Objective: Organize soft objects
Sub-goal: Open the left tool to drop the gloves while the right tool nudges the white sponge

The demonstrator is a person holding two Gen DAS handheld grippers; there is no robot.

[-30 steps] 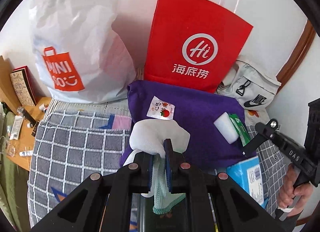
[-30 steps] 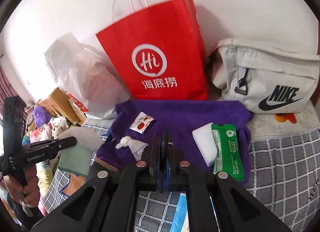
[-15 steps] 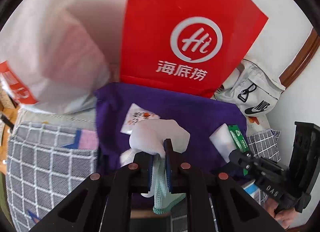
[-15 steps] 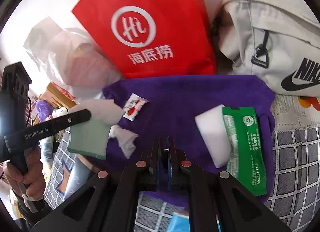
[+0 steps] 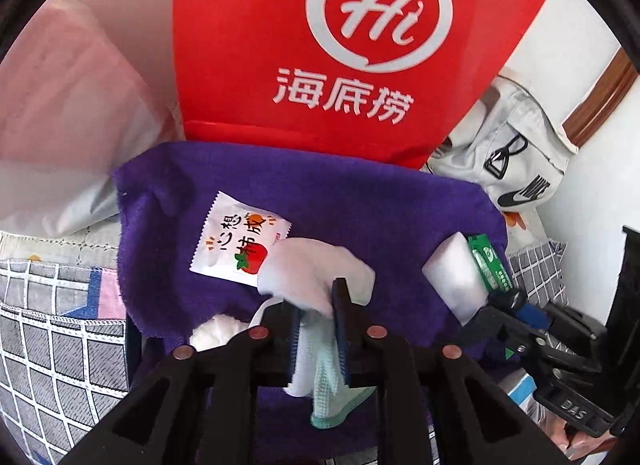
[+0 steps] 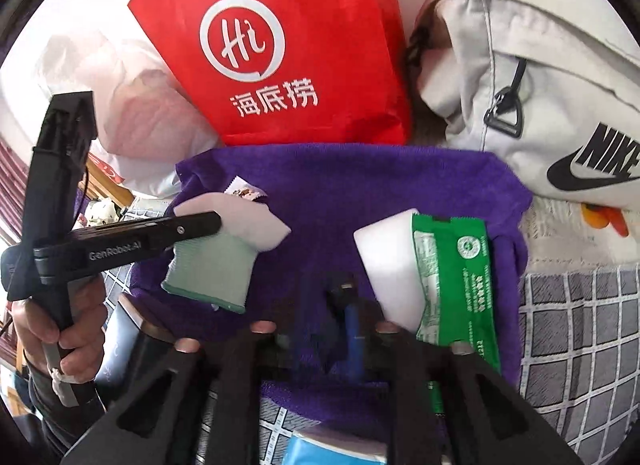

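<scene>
The left gripper (image 5: 316,329) pinches a folded white-and-mint cloth (image 5: 320,353) just above the near edge of the purple towel (image 5: 360,201); its jaws have just been opening slightly, the cloth between them. The right gripper (image 6: 328,305), jaws just opened and apart with nothing between, hovers over the towel's near edge. Risk: a loosening pinch could drop the limp knit cloth onto the strawberry sachet (image 5: 236,241) beside it, or the right gripper could snag the plush pile. Right of centre on the towel lie a smooth white foam block (image 6: 392,265) and a glossy green packet (image 6: 456,277). Behind the towel stands a stiff red paper bag (image 5: 340,45).
</scene>
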